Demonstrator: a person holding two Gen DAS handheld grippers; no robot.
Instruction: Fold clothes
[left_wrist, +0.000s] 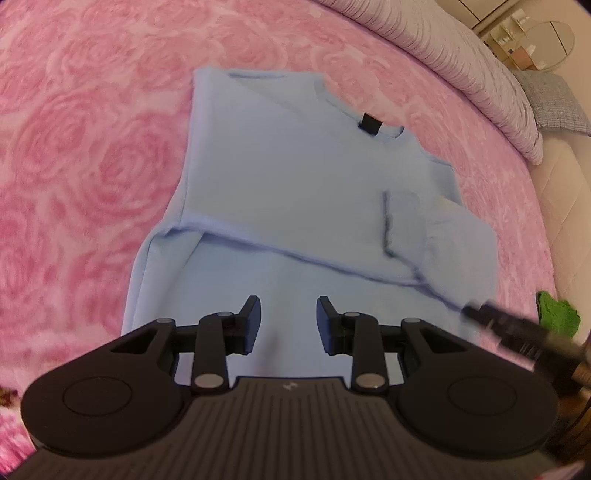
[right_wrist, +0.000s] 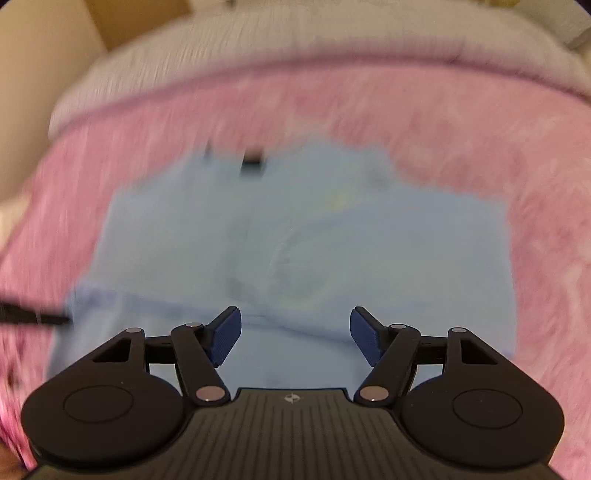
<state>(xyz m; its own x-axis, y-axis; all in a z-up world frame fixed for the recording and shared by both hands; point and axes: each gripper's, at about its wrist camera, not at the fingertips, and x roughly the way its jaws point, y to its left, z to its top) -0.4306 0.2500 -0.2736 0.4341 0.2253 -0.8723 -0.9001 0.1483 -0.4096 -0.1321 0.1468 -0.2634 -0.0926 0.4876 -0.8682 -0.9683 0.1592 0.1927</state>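
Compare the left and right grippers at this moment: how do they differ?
The left gripper has its jaws set narrower than the right gripper, whose jaws stand wide apart. The right gripper's pads show blue; the left gripper's pads look dark. The left wrist view is fairly sharp, the right wrist view smeared with motion blur. Shared: both hang over the light blue sweatshirt on the pink blanket, with nothing between their jaws.
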